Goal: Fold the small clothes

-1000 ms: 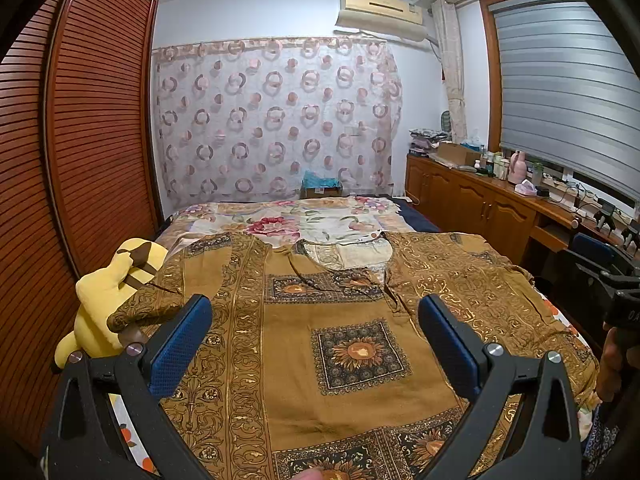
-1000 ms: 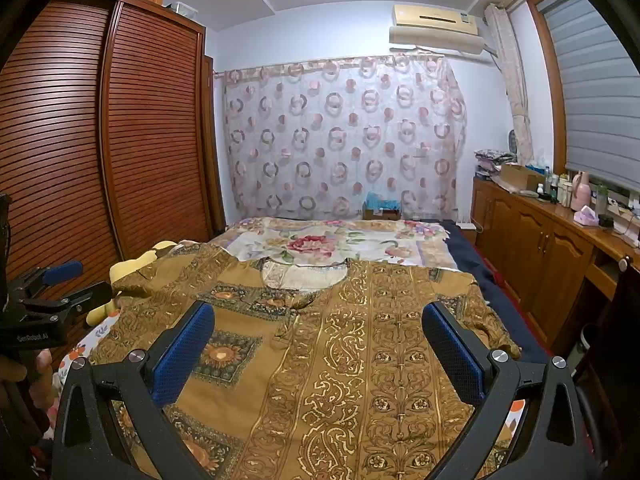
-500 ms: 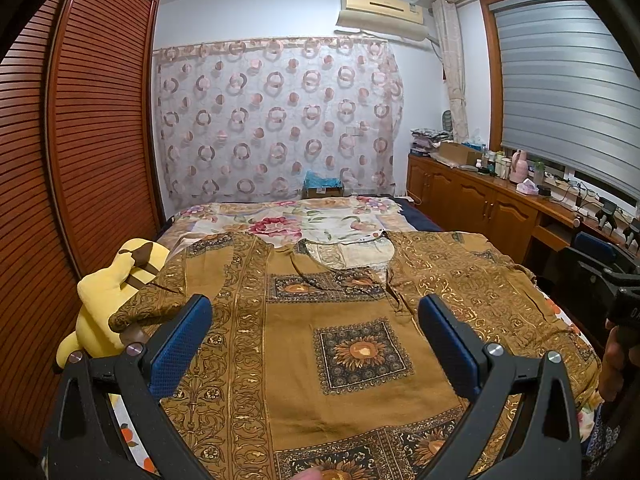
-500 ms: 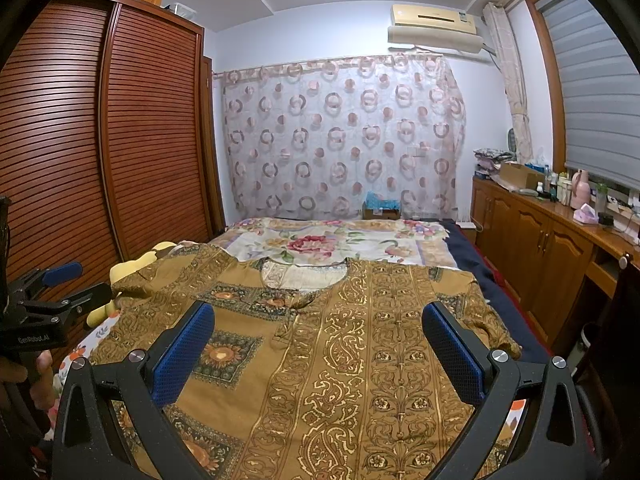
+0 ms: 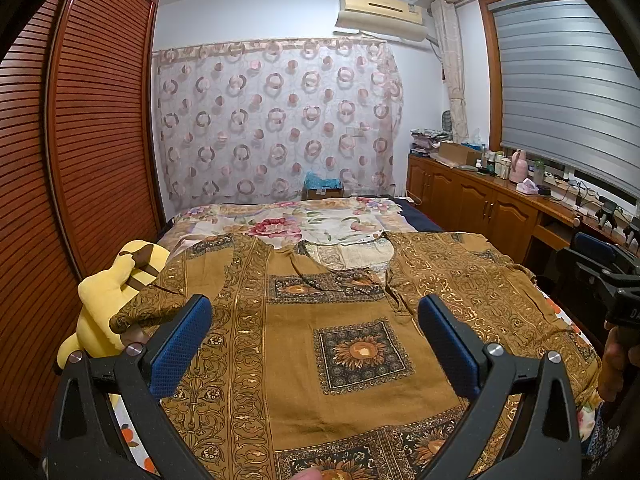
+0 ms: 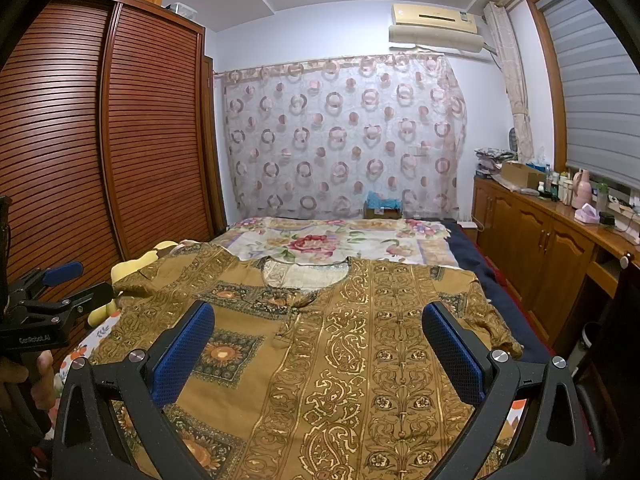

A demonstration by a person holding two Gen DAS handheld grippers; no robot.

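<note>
A brown and gold patterned shirt lies spread flat, front up, on the bed, its neck toward the far end; it also shows in the right wrist view. My left gripper is open and empty above the shirt's lower left part. My right gripper is open and empty above its lower right part. Each gripper shows at the edge of the other's view: the right one, the left one.
A yellow plush toy sits at the bed's left edge beside a slatted wooden wardrobe. A floral sheet covers the far bed. Wooden cabinets with bottles run along the right wall.
</note>
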